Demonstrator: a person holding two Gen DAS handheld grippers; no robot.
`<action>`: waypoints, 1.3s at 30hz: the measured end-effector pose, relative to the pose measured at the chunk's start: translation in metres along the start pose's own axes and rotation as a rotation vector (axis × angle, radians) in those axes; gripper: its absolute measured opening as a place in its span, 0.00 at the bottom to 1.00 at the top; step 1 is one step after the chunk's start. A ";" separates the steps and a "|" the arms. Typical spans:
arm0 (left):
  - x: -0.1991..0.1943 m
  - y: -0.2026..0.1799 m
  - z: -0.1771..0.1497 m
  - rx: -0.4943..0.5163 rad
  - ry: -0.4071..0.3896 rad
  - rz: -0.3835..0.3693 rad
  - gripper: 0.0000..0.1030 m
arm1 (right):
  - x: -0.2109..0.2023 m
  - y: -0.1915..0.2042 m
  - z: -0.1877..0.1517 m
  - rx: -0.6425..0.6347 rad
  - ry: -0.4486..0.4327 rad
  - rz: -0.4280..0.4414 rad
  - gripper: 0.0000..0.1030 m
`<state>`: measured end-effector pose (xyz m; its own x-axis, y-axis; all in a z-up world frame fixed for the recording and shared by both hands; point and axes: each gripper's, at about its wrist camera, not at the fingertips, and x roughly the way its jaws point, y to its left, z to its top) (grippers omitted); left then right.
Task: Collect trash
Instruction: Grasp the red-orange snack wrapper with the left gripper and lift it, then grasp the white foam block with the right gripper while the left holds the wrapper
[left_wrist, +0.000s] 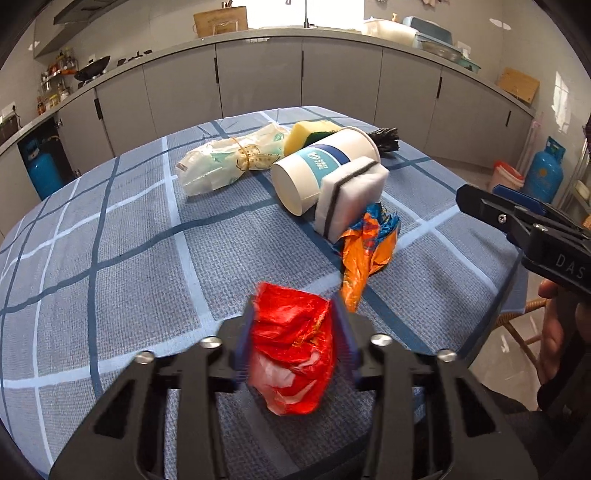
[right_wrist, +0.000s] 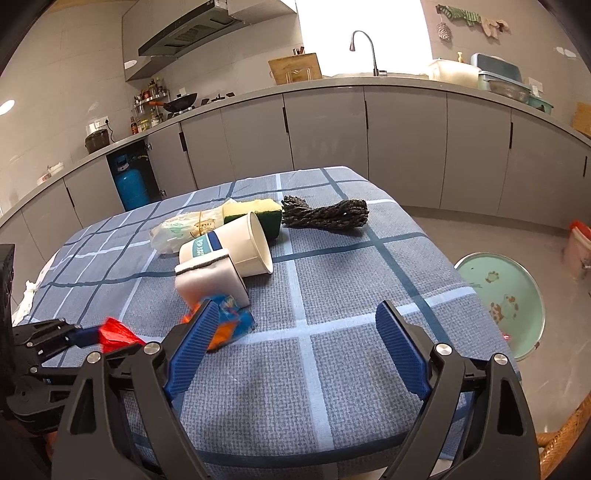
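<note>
My left gripper (left_wrist: 295, 306) is shut on a crumpled red plastic wrapper (left_wrist: 291, 350), which its blue pads squeeze just above the checked tablecloth (left_wrist: 129, 258). The right wrist view shows that left gripper (right_wrist: 85, 334) and the red wrapper (right_wrist: 118, 334) at the lower left. An orange and blue wrapper (left_wrist: 365, 247) (right_wrist: 229, 321) lies just beyond, against a white sponge (left_wrist: 351, 195). My right gripper (right_wrist: 298, 308) stands open over bare cloth, with nothing between its fingers and its left pad beside the orange wrapper.
A paper cup (right_wrist: 243, 243) lies on its side behind the white sponge. Past it are a yellow-green sponge (right_wrist: 258, 212), a banded plastic bag (right_wrist: 184, 227) and dark rope (right_wrist: 325, 214). A green basin (right_wrist: 498, 284) sits on the floor right of the table, near a wicker chair (right_wrist: 565, 439).
</note>
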<state>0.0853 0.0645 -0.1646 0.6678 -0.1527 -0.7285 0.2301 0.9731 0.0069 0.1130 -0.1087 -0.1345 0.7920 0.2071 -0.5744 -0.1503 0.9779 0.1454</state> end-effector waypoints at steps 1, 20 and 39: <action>-0.001 0.000 0.001 0.000 0.001 -0.013 0.15 | 0.000 0.000 0.000 0.000 0.000 -0.001 0.84; -0.075 0.075 0.026 -0.134 -0.176 0.140 0.05 | 0.021 0.027 0.021 -0.067 0.005 0.066 0.87; -0.059 0.134 0.022 -0.262 -0.176 0.258 0.05 | 0.041 0.100 0.026 -0.242 0.022 0.176 0.87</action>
<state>0.0925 0.2003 -0.1054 0.7963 0.0971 -0.5971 -0.1336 0.9909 -0.0172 0.1455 -0.0030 -0.1222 0.7285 0.3725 -0.5749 -0.4232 0.9047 0.0498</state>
